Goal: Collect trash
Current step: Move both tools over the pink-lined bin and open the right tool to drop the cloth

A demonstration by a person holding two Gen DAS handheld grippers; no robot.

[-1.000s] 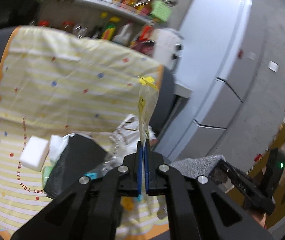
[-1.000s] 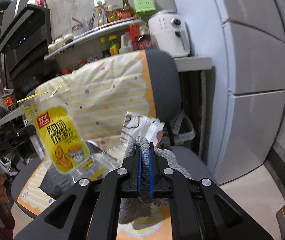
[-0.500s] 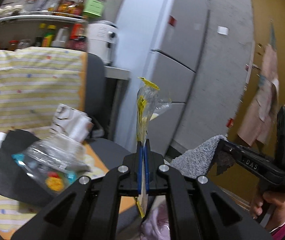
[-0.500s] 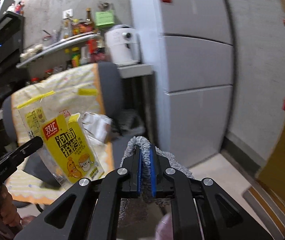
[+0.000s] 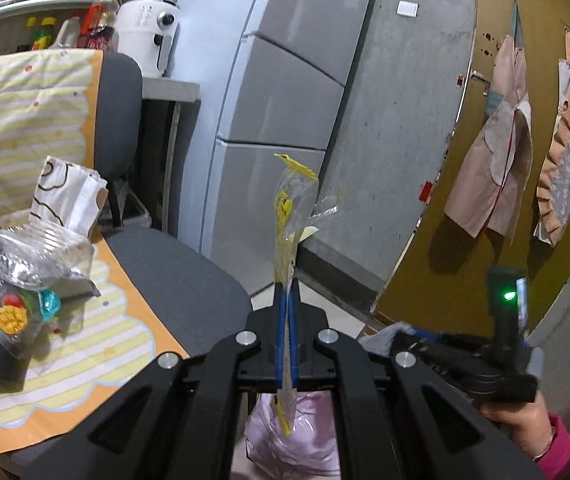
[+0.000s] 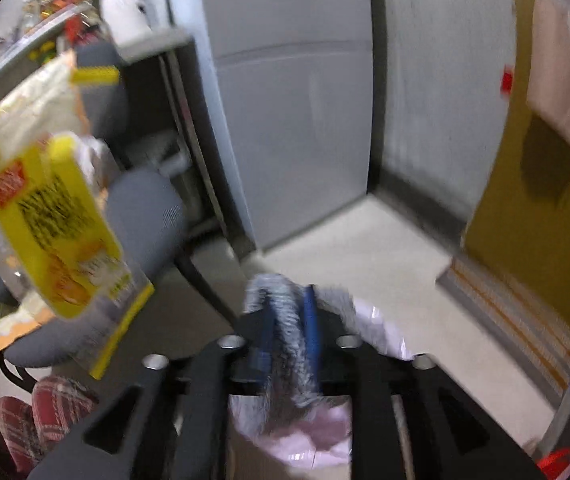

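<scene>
Two items in hand, none binned yet. Chair seat [image 5: 173,276] at left: clear packets [image 5: 25,264] left to gather. Left gripper [image 5: 287,300] fingers pinch yellow wrapper [image 5: 289,216]; right gripper [image 6: 290,320] fingers clamp grey cloth [image 6: 285,336], both above pink trash bag [image 5: 297,436]

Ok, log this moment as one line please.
left hand-held gripper: shut on snack wrapper | right hand-held gripper: shut on grey cloth | pink bag below both

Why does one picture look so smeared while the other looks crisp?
The right wrist view is motion-blurred: the yellow snack wrapper and grey cloth are smeared. The left wrist view is sharp, though fisheye bends the fridge edges.
</scene>
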